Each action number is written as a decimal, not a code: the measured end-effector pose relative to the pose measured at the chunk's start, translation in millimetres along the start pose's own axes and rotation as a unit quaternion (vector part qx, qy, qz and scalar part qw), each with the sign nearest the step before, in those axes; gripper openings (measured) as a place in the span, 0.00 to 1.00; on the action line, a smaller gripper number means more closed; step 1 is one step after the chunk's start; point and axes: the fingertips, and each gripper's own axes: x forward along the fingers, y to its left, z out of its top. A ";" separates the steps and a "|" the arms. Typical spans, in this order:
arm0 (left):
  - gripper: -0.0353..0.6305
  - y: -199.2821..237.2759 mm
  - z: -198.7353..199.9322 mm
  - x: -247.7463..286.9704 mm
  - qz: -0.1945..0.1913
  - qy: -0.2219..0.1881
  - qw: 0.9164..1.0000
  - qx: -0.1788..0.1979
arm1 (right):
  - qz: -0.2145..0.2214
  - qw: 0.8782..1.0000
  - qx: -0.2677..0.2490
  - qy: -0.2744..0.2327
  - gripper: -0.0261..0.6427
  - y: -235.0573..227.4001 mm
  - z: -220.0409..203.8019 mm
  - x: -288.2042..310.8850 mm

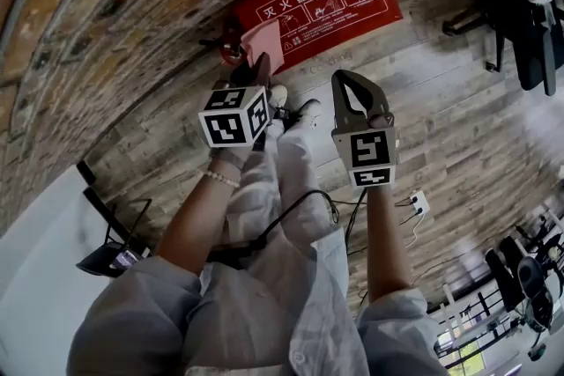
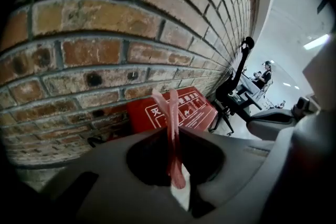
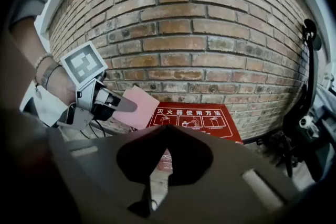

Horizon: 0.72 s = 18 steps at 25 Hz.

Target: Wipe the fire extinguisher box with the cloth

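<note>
Your L tongs (image 1: 263, 62) nip pink cloth (image 1: 265, 42) by one edge, R tongs (image 1: 340, 78) clenched empty; rub red fire extinguisher box (image 1: 330, 0) hard & cloth may slip out.

Left tool (image 1: 261, 66) pinches the cloth (image 1: 265, 42); right tool (image 1: 345, 80) closed, empty.

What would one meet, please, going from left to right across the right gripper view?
First the person's wrist → left claw → pink cloth it grips → red fire extinguisher box → black chair.
</note>
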 end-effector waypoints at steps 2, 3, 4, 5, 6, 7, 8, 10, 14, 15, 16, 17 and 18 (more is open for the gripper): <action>0.07 -15.9 15.4 -12.7 -0.018 -0.006 1.000 0.022 | -0.002 1.000 -0.007 -0.003 0.05 -0.5 11.9 -12.3; 0.07 -24.0 23.2 -19.2 -0.028 -0.008 0.999 0.036 | -0.004 1.000 -0.009 -0.005 0.05 -1.4 18.7 -19.0; 0.07 -32.3 31.8 -25.1 -0.039 -0.012 0.998 0.050 | -0.009 1.000 -0.010 -0.009 0.05 -3.6 26.4 -25.7; 0.07 -40.6 41.4 -30.4 -0.050 -0.018 0.997 0.064 | -0.015 1.000 -0.010 -0.015 0.05 -6.7 34.8 -32.5; 0.07 -48.6 51.3 -35.8 -0.059 -0.025 0.995 0.077 | -0.021 0.999 -0.011 -0.021 0.05 -9.9 43.6 -39.4; 0.07 -56.1 60.8 -42.2 -0.067 -0.032 0.993 0.090 | -0.027 0.999 -0.012 -0.028 0.05 -11.9 52.1 -46.8; 0.07 -63.4 69.7 -49.4 -0.074 -0.040 0.991 0.102 | -0.030 0.999 -0.015 -0.033 0.05 -12.9 60.3 -54.5; 0.07 -78.0 87.3 -63.7 -0.087 -0.054 0.987 0.127 | -0.035 0.998 -0.021 -0.043 0.05 -13.7 76.2 -70.8; 0.07 -105.7 123.4 -90.0 -0.117 -0.082 0.974 0.174 | -0.051 0.996 -0.031 -0.068 0.05 -15.8 109.3 -102.7; 0.07 -112.0 131.6 -97.5 -0.123 -0.088 0.971 0.187 | -0.055 0.995 -0.032 -0.075 0.05 -16.3 117.7 -110.9; 0.07 -118.3 139.5 -105.2 -0.129 -0.095 0.967 0.200 | -0.061 0.994 -0.033 -0.081 0.05 -17.4 125.6 -119.3; 0.07 -124.9 147.6 -112.7 -0.136 -0.103 0.962 0.212 | -0.068 0.993 -0.033 -0.088 0.05 -19.8 133.7 -127.8; 0.07 -131.6 156.0 -120.2 -0.142 -0.111 0.958 0.222 | -0.076 0.992 -0.033 -0.096 0.05 -22.8 142.0 -136.3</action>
